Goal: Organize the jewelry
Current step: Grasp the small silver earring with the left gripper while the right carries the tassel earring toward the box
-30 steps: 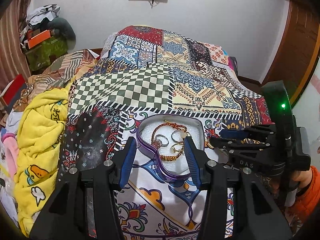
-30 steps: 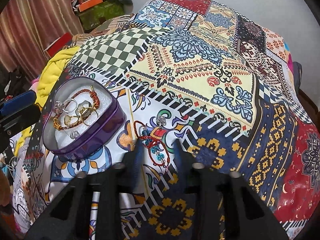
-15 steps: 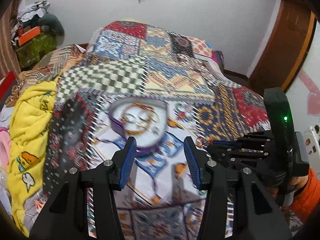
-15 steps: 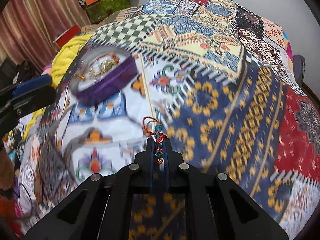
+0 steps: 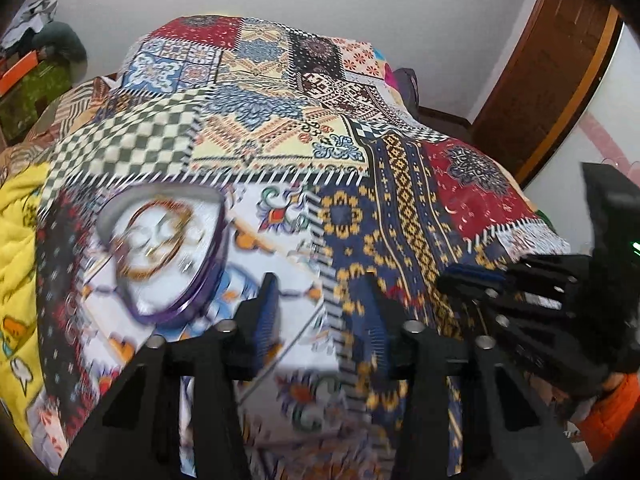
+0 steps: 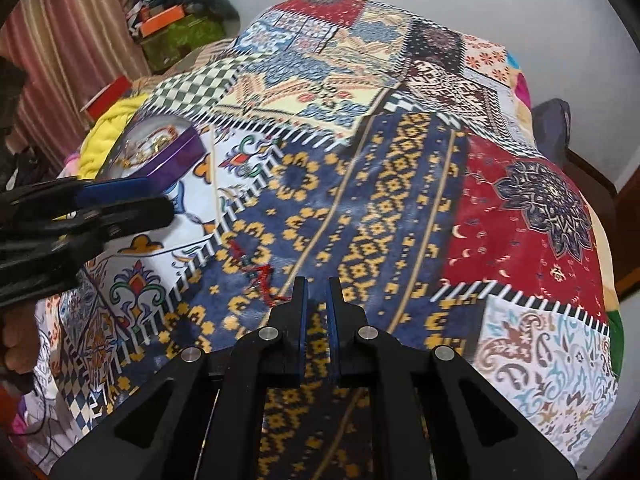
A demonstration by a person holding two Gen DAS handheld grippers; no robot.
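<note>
A purple heart-shaped tin [image 5: 208, 280] with gold bangles and rings on white padding sits on the patchwork bedspread [image 5: 280, 148], blurred, to the left of my left gripper [image 5: 320, 312]. The left gripper is open and holds nothing. In the right wrist view the tin [image 6: 176, 156] lies far to the upper left, behind the left gripper [image 6: 160, 200]. My right gripper [image 6: 317, 304] has its jaws nearly together. A red beaded string [image 6: 256, 268] trails up and left from its left fingertip over the blue-and-yellow patch. The right gripper [image 5: 444, 280] also shows side-on.
A yellow blanket [image 5: 16, 260] bunches along the bed's left edge. Boxes and clutter [image 6: 180, 36] stand by a striped curtain [image 6: 60, 40] at the back left. A wooden door [image 5: 552, 80] is at the right. An orange sleeve [image 5: 616, 408] shows behind the right gripper.
The right gripper shut on the red beaded string, lifted it and moved right, away from the tin; the string now swings left. The left gripper drew back and right, still open.
</note>
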